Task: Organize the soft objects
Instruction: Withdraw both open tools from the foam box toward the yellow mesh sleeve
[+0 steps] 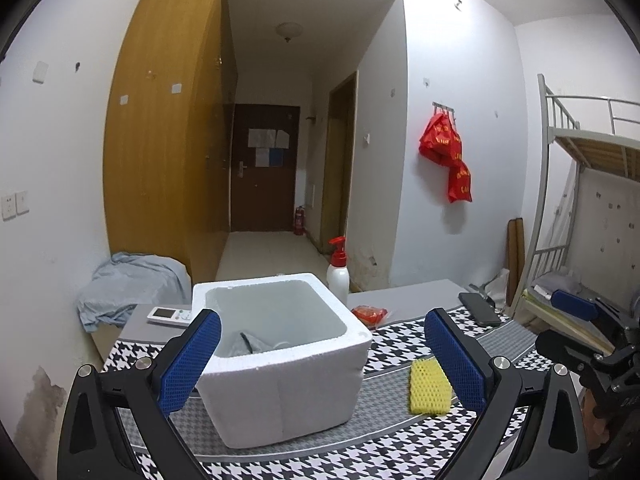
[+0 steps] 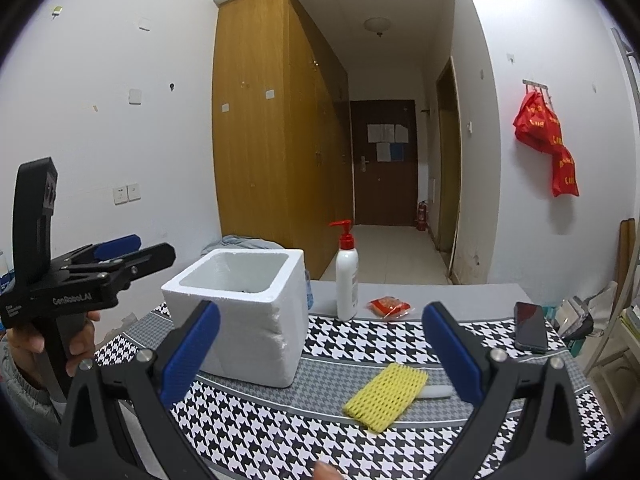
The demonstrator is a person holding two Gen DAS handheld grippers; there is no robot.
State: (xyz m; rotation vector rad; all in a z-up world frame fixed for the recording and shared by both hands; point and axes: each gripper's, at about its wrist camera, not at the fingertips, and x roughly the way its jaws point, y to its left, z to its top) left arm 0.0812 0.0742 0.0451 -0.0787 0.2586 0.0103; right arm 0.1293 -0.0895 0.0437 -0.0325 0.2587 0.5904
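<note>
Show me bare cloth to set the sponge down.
Free: near strip in front of the foam box and yellow sponge; patch between sponge and phone. Crowded: behind, around pump bottle and red packet.

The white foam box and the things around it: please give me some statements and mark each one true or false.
1. The yellow foam net lies on the cloth, outside the white foam box. True.
2. The right tongs grip the yellow foam net. False: they are open and hold nothing.
3. The pump bottle stands upright. True.
4. The phone is inside the box. False: it lies on the table.
5. The left tongs are open. True.
</note>
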